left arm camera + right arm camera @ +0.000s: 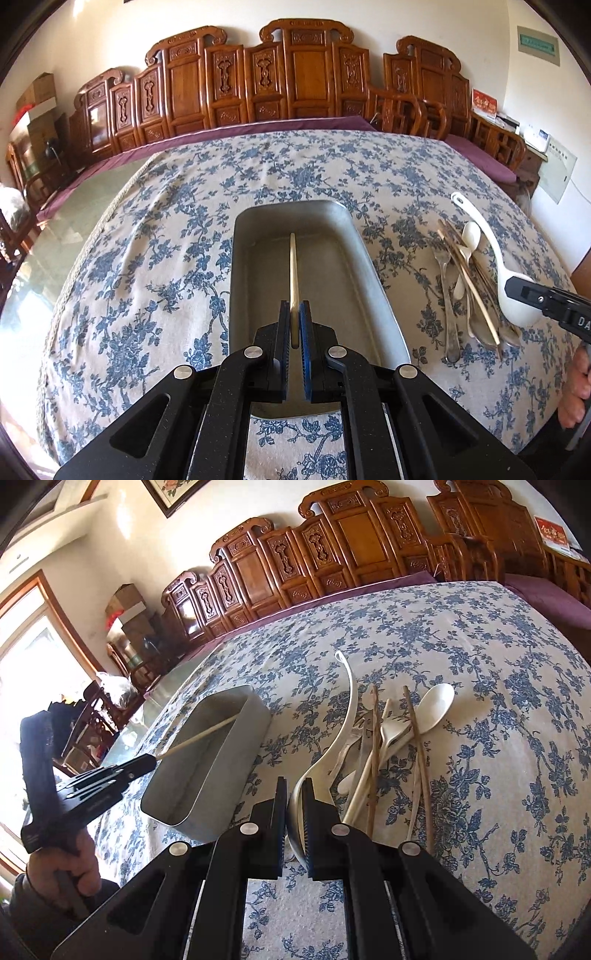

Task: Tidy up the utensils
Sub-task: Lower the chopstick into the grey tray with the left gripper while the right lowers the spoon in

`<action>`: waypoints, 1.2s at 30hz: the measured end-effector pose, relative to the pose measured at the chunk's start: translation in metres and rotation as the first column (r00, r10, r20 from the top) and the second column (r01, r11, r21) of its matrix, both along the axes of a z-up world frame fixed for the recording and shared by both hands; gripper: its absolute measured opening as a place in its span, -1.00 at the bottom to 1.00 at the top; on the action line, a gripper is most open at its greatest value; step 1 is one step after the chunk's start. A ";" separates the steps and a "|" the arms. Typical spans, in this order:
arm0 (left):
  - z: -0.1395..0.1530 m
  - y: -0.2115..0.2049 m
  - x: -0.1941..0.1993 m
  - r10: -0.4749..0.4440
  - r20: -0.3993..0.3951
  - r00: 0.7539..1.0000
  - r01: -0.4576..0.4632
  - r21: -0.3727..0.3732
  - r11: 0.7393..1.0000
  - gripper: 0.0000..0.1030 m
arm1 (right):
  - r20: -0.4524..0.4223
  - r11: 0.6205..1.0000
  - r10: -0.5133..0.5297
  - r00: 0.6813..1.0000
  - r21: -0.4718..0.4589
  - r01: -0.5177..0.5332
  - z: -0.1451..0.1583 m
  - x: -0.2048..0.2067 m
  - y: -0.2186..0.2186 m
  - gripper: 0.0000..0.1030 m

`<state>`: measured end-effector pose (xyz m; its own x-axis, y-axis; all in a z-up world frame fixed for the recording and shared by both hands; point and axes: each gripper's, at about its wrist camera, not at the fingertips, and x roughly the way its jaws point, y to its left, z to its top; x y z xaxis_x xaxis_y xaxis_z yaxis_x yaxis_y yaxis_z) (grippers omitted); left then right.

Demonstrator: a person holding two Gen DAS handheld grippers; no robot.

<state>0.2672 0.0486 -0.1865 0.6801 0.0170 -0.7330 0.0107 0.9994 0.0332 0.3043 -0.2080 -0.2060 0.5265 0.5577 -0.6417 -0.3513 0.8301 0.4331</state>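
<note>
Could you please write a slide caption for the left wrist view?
Left gripper holds a chopstick over the metal tray, utensil pile alongside.

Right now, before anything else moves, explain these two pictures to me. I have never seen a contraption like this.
There is no robot here. A person holds a black two-finger clamp in each hand, and each clamp carries a wide-angle camera looking along its fingers. One picture comes from the left clamp, the other from the right.

The left gripper is shut on a pale chopstick, holding it over the grey metal tray. The right gripper is shut on the bowl of a white ladle.

Both work over a blue-flowered tablecloth. Beside the tray lies a pile of utensils: chopsticks, a white spoon, forks and metal cutlery.
</note>
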 end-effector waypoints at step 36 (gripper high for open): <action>0.027 0.064 -0.029 0.063 0.056 0.996 -0.057 -0.107 0.993 -0.46 | -0.057 0.972 0.233 0.971 0.020 -0.232 0.013 0.007 0.155 -0.81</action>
<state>0.2385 0.1125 -0.1600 0.7226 -0.0158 -0.6911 -0.0483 0.9961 -0.0733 0.3114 -0.0528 -0.1928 0.3433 0.6691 -0.6591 -0.5078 0.7226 0.4691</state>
